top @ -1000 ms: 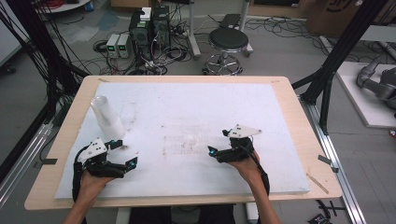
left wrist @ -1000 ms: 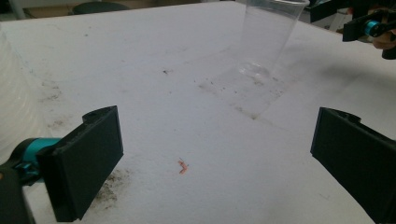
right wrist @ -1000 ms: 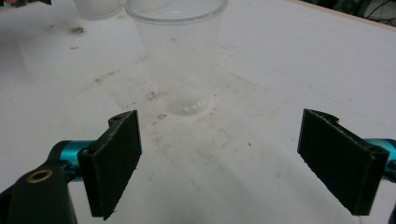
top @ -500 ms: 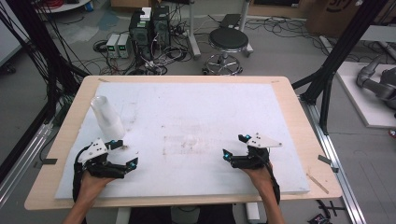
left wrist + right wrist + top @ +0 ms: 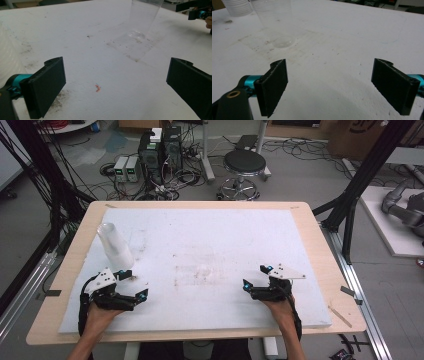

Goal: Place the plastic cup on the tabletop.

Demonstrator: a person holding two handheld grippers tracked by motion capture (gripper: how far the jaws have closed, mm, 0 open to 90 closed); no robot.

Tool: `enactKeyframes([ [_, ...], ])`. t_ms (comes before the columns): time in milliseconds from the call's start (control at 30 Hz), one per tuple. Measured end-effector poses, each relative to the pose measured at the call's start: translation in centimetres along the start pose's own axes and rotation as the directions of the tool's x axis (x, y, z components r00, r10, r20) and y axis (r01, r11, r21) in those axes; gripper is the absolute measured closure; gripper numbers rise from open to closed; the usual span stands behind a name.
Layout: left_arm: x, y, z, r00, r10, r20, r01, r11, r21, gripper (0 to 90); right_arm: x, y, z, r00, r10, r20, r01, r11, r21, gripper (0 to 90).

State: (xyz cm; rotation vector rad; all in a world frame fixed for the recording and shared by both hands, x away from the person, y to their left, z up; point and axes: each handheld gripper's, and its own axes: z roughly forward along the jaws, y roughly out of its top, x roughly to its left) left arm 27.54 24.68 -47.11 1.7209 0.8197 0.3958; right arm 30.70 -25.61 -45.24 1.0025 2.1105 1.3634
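A single clear plastic cup (image 5: 204, 268) stands upright near the middle of the white board; it also appears ahead in the left gripper view (image 5: 142, 20) and the right gripper view (image 5: 277, 22). A stack of clear cups (image 5: 114, 247) stands at the left, just beyond my left gripper (image 5: 135, 283). That gripper is open, with bare board between its jaws (image 5: 116, 62). My right gripper (image 5: 255, 276) rests right of the single cup, a hand's width away, open and holding nothing (image 5: 330, 62).
The white board (image 5: 300, 240) covers most of a wooden table (image 5: 320, 245). A tiny red scrap (image 5: 98, 87) lies on the board between the left jaws. Stains mark the board's middle. A stool (image 5: 244, 162) and electronics (image 5: 160, 150) stand on the floor beyond.
My right gripper has drawn back to the right and toward the near edge, away from the single cup. The left gripper has stayed put.
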Motion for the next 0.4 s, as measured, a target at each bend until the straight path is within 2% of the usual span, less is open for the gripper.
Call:
enactKeyframes([
  [400,-0.25,0.02,0.09,0.9997,0.018,-0.017,-0.018,0.9998,0.008,2.2,-0.23,-0.19,-0.09,0.9997,0.024,-0.002,-0.024,0.9997,-0.002,14.4],
])
